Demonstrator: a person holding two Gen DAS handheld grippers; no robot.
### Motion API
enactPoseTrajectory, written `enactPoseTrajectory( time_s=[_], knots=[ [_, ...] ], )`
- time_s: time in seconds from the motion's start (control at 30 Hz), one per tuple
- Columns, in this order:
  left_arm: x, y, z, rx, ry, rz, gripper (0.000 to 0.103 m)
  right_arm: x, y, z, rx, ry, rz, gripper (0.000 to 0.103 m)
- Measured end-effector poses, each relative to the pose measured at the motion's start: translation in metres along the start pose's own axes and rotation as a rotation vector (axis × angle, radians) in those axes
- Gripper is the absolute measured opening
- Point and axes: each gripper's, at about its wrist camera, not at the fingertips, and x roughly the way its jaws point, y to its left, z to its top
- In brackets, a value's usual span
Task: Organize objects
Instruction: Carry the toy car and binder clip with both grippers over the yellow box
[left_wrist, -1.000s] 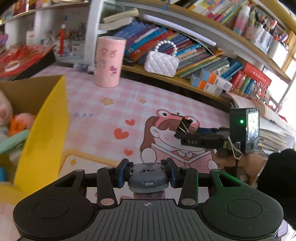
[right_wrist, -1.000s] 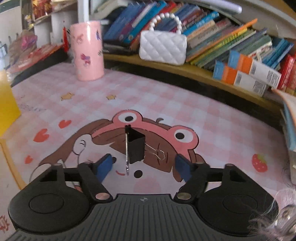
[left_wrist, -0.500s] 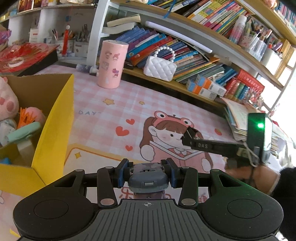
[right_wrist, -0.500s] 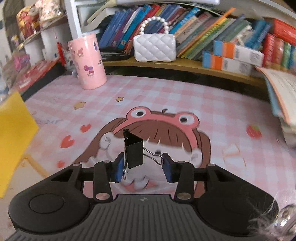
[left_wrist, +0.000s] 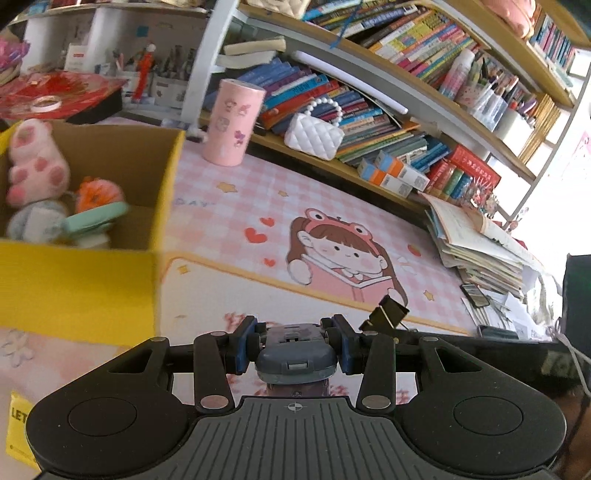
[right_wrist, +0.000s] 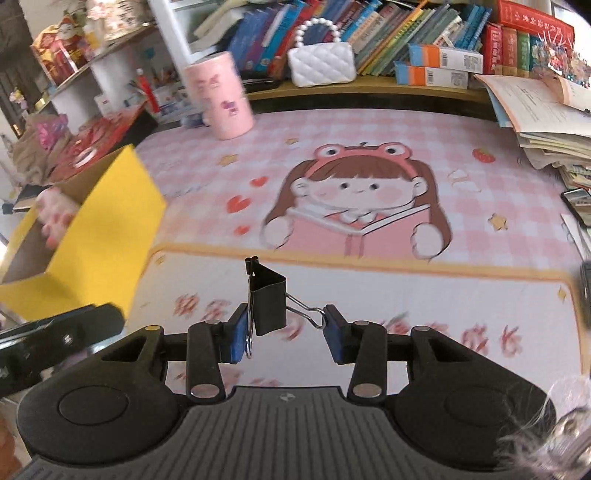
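Right gripper (right_wrist: 282, 332): blue-padded fingers (right_wrist: 238, 334) pinch the wire handles of a black metal binder clip (right_wrist: 267, 301), clip body upright between them, above a pink checked cartoon-girl desk mat (right_wrist: 369, 206). Open yellow cardboard box (right_wrist: 107, 218) to left. Pink cylindrical tumbler (right_wrist: 221, 98) stands behind.

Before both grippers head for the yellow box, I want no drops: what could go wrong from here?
1. The right gripper holds the black metal binder clip only by its wire handles, pressed between the blue fingertips; it could slip out.
2. The small grey-blue toy car sits nipped in the left gripper and might pop free.
3. The open yellow cardboard box already holds plush toys, so dropped items may bounce off.
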Motion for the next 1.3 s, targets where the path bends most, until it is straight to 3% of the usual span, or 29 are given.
enactPoseTrajectory(
  time_s=[0.7, 1.3],
  knots=[
    [-0.134, 0.123, -0.038, -0.133, -0.119, 0.112, 0.041, -0.021, 0.184, -0.070, -0.234, 0.029, 0.103, 0.039],
    [-0.177, 0.168, -0.045, -0.111, -0.157, 0.077, 0.041, -0.038, 0.254, -0.101, -0.263, -0.013, 0.093, 0.039]
  ],
)
